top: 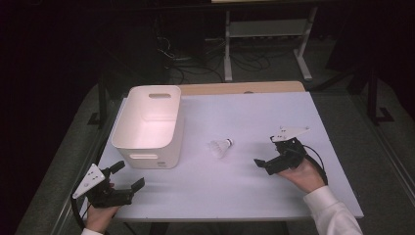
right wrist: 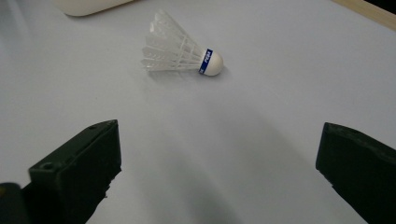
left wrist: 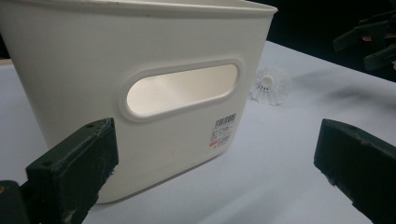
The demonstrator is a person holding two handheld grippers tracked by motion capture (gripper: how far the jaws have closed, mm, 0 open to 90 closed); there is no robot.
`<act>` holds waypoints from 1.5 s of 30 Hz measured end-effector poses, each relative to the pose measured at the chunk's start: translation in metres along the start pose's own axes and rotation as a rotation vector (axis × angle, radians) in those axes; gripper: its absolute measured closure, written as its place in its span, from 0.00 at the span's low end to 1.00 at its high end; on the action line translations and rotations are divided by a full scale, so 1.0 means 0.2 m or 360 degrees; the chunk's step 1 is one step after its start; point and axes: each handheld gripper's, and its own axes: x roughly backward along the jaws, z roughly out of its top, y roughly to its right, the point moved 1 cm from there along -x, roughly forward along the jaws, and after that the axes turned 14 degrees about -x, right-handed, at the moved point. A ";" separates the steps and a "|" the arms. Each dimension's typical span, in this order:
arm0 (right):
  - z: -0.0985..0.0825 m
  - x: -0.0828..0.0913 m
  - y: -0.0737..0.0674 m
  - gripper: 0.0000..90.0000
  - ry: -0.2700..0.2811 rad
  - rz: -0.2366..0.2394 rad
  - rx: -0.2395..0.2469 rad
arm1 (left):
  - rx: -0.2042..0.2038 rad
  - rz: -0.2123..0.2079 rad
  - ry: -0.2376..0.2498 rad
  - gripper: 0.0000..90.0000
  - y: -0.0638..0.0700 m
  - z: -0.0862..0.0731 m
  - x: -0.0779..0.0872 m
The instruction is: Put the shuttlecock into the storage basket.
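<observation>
Shuttlecock (top: 221, 147) lies on white table (top: 274, 196) beside bin (top: 147, 125).

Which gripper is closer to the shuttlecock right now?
Right. The right gripper sits open just to the shuttlecock's right, pointed at it. The left gripper is farther, near the table's front-left corner by the white bin.

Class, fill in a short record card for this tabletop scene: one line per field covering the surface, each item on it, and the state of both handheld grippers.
Surface: pale blue-white table top
Container: white plastic rectangular bin with cut-out handles, upright, on the table's left side
Loose item: white feathered shuttlecock with white cork tip and blue band, lying on its side, right of the bin, apart from it
Left gripper: open, holding nothing, near the bin
Right gripper: open, holding nothing, facing the shuttlecock
</observation>
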 end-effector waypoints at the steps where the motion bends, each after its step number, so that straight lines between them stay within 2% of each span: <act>1: 0.00 0.00 0.00 0.00 0.0000 0.0000 0.0000 | 0.0000 0.0000 0.0000 0.00 0.00 0.00 0.00; 27: 0.04 -0.11 -0.07 0.00 -0.0079 0.0035 0.0056 | 0.0016 -0.0007 0.0008 0.00 0.01 0.00 0.00; 43: 0.08 -0.20 -0.12 0.00 -0.0126 0.0078 0.0077 | 0.0015 -0.0008 0.0010 0.00 0.01 0.00 0.00; 45: 0.08 -0.21 -0.12 0.03 -0.0141 0.0099 0.0080 | 0.0012 -0.0008 0.0005 0.00 0.00 0.00 0.00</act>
